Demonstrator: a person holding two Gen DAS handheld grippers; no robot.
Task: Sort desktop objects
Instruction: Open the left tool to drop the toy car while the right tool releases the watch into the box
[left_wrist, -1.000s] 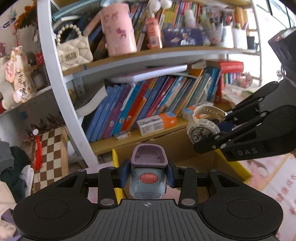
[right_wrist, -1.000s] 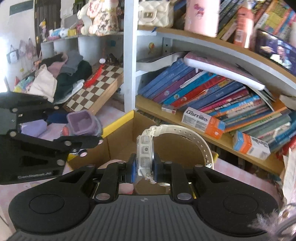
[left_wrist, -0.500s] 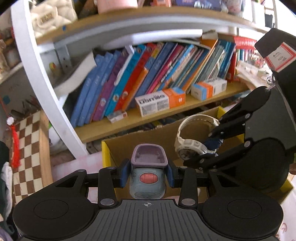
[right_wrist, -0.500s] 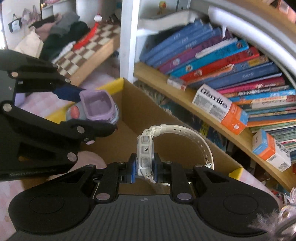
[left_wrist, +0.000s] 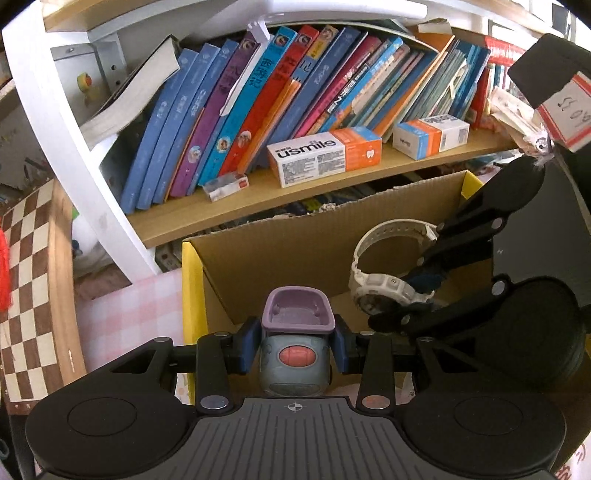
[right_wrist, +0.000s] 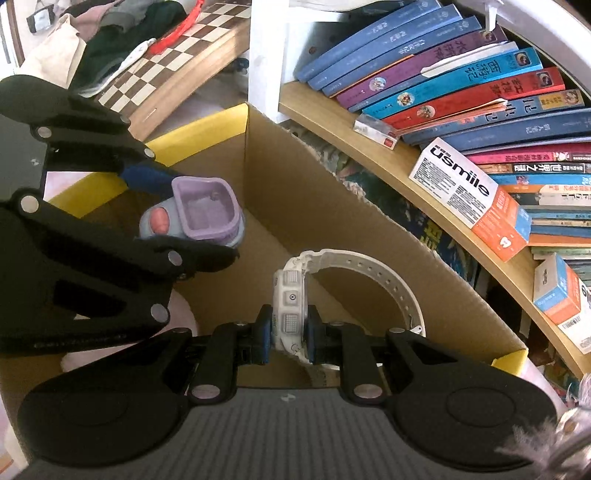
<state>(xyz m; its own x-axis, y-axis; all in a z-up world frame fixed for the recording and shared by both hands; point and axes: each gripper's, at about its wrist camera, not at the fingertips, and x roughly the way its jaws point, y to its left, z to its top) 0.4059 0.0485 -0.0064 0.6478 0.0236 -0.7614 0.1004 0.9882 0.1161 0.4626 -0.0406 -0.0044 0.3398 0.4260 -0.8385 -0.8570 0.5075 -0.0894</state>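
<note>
Left gripper (left_wrist: 295, 350) clamped on grey-and-purple toy (left_wrist: 293, 354), right gripper (right_wrist: 290, 332) pinching white watch (right_wrist: 291, 306), both poised over open cardboard box (left_wrist: 280, 251), near its left corner

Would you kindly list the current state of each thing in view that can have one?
Left hand-held gripper: shut on the grey and purple toy, held over the cardboard box.
Right hand-held gripper: shut on the white watch, strap loop closed, held over the box.
Cardboard box: open at the top.
usmile box: closed, lying flat on the shelf.
Books: closed, leaning.
</note>
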